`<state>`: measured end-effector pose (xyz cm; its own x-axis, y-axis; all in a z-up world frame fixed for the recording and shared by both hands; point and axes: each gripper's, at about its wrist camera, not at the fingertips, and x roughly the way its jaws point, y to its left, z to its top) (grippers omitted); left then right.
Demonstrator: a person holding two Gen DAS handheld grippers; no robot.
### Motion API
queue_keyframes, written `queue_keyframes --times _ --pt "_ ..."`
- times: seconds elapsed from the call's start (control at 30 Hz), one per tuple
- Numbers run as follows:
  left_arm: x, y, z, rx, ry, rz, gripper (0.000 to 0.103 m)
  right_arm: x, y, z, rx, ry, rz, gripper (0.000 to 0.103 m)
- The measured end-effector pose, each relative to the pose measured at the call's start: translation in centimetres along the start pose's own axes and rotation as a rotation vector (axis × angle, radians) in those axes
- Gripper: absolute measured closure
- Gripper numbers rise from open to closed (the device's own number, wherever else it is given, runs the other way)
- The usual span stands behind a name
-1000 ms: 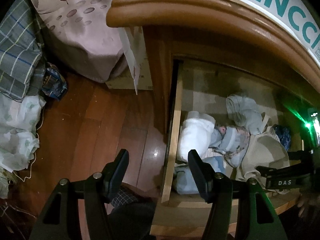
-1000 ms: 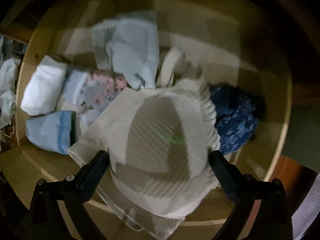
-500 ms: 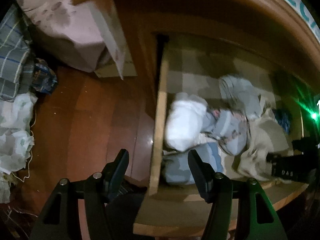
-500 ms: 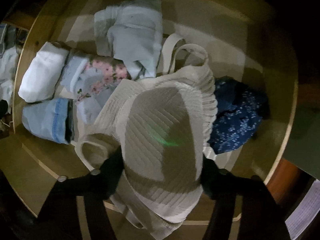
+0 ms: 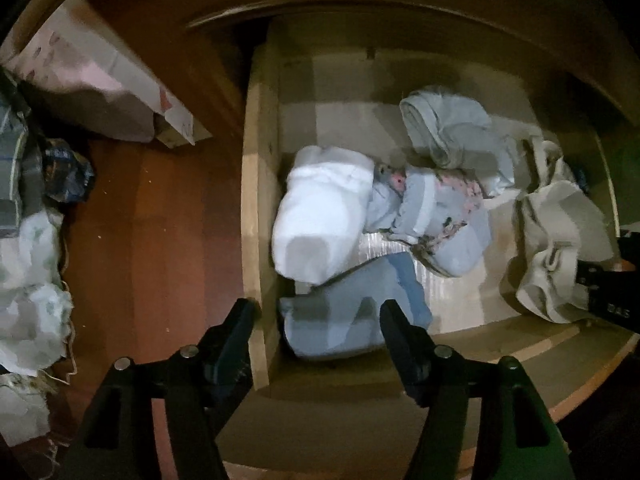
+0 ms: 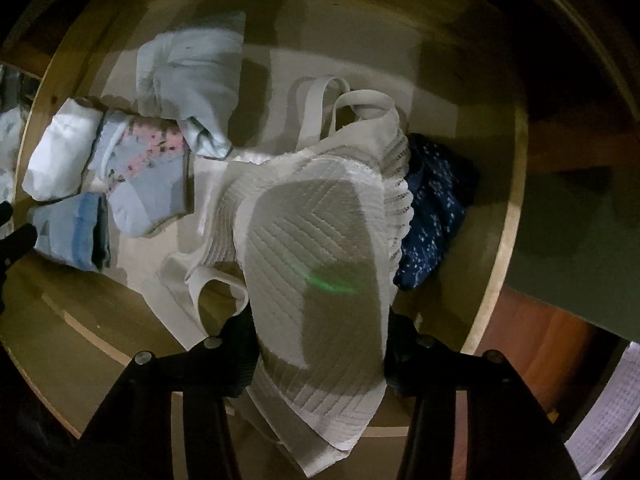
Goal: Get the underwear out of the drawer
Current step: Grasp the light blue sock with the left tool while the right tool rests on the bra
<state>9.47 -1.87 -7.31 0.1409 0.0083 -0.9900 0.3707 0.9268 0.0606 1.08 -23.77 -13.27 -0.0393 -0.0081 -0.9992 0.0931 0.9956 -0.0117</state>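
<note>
The open wooden drawer (image 5: 256, 208) fills both views, pulled out over a reddish wood floor (image 5: 160, 220). Inside it, the biggest garment is a cream ribbed bra (image 6: 316, 264) near the drawer's front right, its straps looping toward the back. The right tool (image 6: 320, 344) is closing on this bra, the fabric bunched between its black fingers and both pads pressing into it. Beside the bra lies a dark blue speckled piece (image 6: 432, 216) (tucked against the right wall). Along the left wall sit a white folded bundle (image 5: 320, 216), a pale blue folded pair (image 5: 344, 316), a grey floral pair (image 5: 440, 220) and a light grey crumpled piece (image 5: 452, 128) further back. The left tool (image 5: 316, 320) hangs above the drawer's left front corner, jaws opening, nothing between them; one finger is over the floor, the other over the pale blue pair.
</note>
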Motion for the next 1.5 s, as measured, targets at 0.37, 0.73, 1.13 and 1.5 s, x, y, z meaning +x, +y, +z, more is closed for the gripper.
queue_keyframes --times 0.37,0.73,1.13,1.5 --pt "1.0 -3.4 0.4 0.106 0.044 0.07 0.025 0.5 0.0 -0.4 0.03 -0.028 0.019 0.058" --pt "4.0 -2.6 1.2 0.066 0.144 0.03 0.025 0.5 -2.6 -1.7 0.122 -0.078 0.123 0.057" --pt "5.4 -3.6 2.9 0.088 0.262 0.018 0.025 0.7 -4.7 -2.4 0.137 -0.106 0.19 0.056" --pt "7.4 -3.8 4.6 0.091 0.363 0.014 0.025 0.6 -3.3 -2.4 0.12 -0.114 0.174 0.056"
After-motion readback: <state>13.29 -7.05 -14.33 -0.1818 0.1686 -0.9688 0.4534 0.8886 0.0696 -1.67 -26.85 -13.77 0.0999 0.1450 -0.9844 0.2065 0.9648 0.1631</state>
